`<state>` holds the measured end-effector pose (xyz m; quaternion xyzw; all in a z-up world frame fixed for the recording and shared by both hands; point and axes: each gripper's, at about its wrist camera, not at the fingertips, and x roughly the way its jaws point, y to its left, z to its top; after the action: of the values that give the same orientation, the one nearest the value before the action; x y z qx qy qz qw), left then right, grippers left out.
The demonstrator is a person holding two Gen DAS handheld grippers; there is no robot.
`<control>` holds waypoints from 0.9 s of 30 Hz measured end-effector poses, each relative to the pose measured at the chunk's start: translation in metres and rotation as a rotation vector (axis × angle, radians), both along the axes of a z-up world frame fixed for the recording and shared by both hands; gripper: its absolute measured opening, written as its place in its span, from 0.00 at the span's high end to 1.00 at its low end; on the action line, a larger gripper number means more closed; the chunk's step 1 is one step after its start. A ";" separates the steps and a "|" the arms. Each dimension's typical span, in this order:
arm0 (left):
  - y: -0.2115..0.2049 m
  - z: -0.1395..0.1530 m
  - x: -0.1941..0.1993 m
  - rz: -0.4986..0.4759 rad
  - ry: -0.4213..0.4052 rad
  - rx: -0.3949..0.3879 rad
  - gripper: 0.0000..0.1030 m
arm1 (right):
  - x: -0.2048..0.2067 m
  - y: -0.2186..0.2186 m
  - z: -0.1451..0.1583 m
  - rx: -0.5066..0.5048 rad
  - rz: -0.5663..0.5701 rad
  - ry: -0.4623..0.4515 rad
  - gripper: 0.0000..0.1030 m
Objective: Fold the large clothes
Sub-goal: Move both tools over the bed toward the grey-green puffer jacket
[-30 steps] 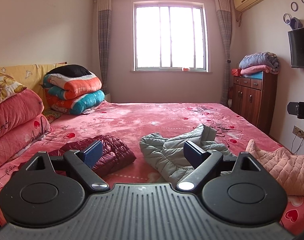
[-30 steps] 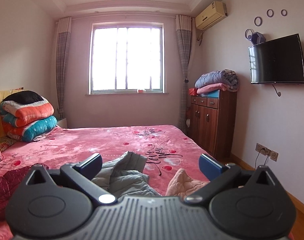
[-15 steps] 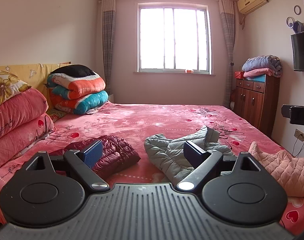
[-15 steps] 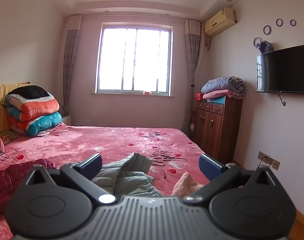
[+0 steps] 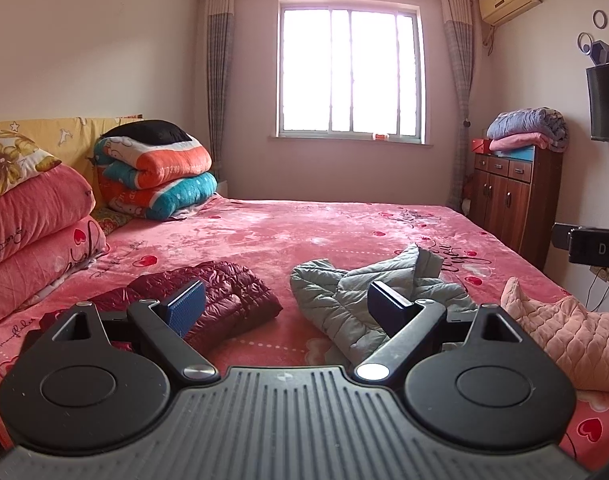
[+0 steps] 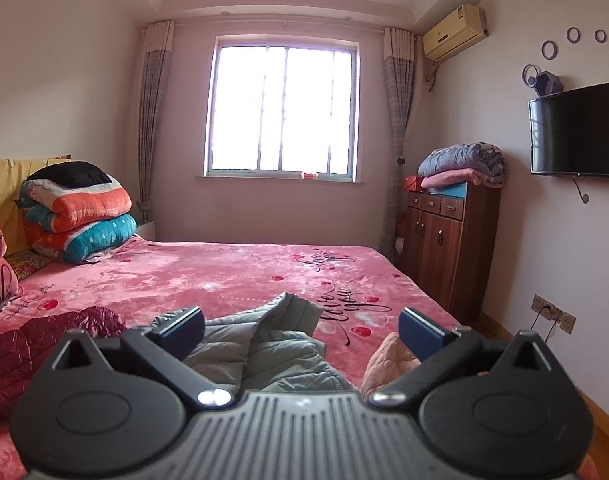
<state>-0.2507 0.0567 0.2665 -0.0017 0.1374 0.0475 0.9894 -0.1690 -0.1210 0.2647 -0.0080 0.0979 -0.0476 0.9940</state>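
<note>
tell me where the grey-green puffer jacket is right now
The grey-green puffer jacket lies crumpled on the pink bed, near its front edge, between the maroon jacket and the peach quilted garment.

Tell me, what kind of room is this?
A home bedroom, most likely. A wide bed with a pink heart-print cover fills it, folded quilts are stacked at its head, and puffer jackets, one grey-green and one maroon, lie crumpled on it.
</note>
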 end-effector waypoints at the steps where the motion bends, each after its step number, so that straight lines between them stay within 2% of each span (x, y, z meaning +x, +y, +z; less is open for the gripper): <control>1: -0.001 -0.003 0.003 0.002 0.008 -0.001 0.00 | 0.002 -0.001 -0.006 0.012 0.007 0.004 0.01; 9: -0.012 -0.037 0.027 -0.079 0.040 -0.061 0.00 | 0.023 -0.026 -0.088 0.064 -0.028 0.050 0.01; 14: -0.029 -0.060 0.050 -0.151 0.079 -0.081 0.00 | 0.035 -0.040 -0.124 0.031 -0.049 0.058 0.01; 19: -0.053 -0.081 0.078 -0.184 0.110 -0.039 0.00 | 0.052 -0.052 -0.147 0.025 -0.051 0.101 0.01; 27: -0.084 -0.106 0.129 -0.225 0.146 0.056 0.00 | 0.079 -0.072 -0.165 0.085 -0.026 0.153 0.03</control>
<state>-0.1219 -0.0270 0.1602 0.0450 0.2069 -0.0598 0.9755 -0.0905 -0.1929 0.0998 0.0320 0.1754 -0.0555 0.9824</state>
